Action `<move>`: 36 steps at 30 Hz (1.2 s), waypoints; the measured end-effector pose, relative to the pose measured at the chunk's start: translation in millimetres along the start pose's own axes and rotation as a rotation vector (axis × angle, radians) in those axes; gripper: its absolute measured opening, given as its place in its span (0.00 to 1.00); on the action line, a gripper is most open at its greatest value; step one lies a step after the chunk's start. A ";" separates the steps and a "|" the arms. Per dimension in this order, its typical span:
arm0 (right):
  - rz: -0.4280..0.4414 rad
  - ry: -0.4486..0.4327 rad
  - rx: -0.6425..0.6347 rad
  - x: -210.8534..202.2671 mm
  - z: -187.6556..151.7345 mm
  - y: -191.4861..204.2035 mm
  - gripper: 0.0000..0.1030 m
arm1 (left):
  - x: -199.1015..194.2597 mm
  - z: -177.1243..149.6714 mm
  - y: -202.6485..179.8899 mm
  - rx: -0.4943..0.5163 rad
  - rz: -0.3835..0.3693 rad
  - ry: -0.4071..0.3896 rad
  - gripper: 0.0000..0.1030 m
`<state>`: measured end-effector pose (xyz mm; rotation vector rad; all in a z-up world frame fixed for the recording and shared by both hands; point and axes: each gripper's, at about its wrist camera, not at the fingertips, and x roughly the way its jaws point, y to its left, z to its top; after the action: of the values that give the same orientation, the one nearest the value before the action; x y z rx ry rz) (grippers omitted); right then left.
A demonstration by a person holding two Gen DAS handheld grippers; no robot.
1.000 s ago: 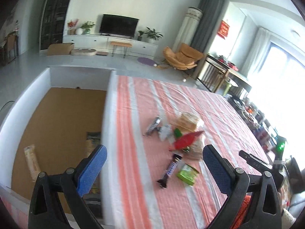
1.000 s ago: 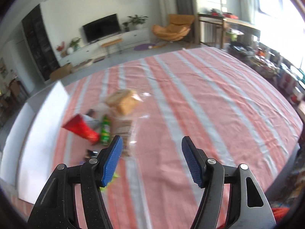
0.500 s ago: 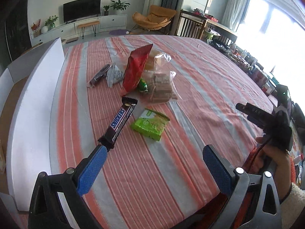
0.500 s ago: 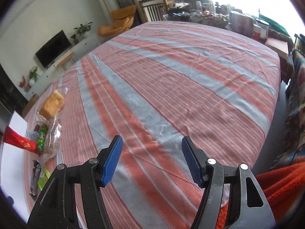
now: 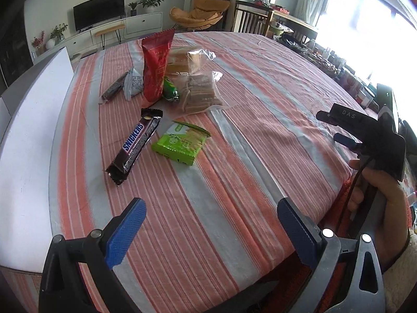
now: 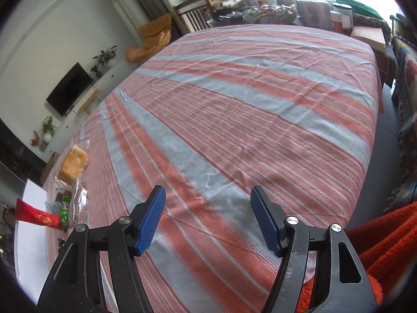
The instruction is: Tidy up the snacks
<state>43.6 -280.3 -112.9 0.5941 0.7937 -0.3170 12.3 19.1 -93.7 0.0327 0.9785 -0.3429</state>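
- I am holding the left gripper [image 5: 208, 224] spread and empty over the striped worktop [image 5: 260, 104].
- The brown Snickers bar in its shiny wrapper [image 5: 135, 144] is lying just ahead, to the left, its long axis pointing diagonally away from me.
- The right gripper [image 6: 208, 219] is opening over bare cloth, with nothing between its jaws, well apart from the snacks; so the left is nearer.

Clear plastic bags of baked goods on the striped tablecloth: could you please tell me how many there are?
2: a clear bag of golden cake behind the red pouch, and a clear bag of brown biscuits right of it. Others may be hidden.
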 end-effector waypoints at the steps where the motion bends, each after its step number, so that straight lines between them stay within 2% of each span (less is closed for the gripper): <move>1: 0.004 -0.001 0.005 0.0 -0.1 0.0 0.69 | 0.6 0.0 -0.4 0.003 -0.002 0.002 0.97; 9: -0.005 0.000 -0.011 2.1 -0.7 1.5 0.72 | -0.2 1.2 11.2 -0.028 -0.010 -0.010 0.97; 13: -0.015 0.003 -0.023 2.9 -0.9 3.1 0.72 | -0.2 4.0 26.1 -0.068 -0.007 -0.053 0.97; 19: -0.002 0.005 -0.020 2.4 -0.7 0.4 0.73 | 15.1 11.5 54.8 -0.123 0.063 -0.088 0.97; 24: 0.009 0.006 -0.021 2.5 -0.2 0.3 0.76 | 17.3 7.9 71.1 -0.185 0.075 -0.085 0.97; 29: -0.003 0.008 -0.036 3.6 -0.3 3.4 0.77 | 16.6 4.2 77.0 -0.192 0.095 -0.071 0.97; 36: 0.001 0.007 -0.032 3.7 -0.8 4.5 0.77 | 14.6 8.5 77.2 -0.210 0.075 -0.078 0.97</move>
<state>47.8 -276.4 -114.5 0.5658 0.8041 -0.3007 49.7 86.6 -110.6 -0.1339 0.9288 -0.1699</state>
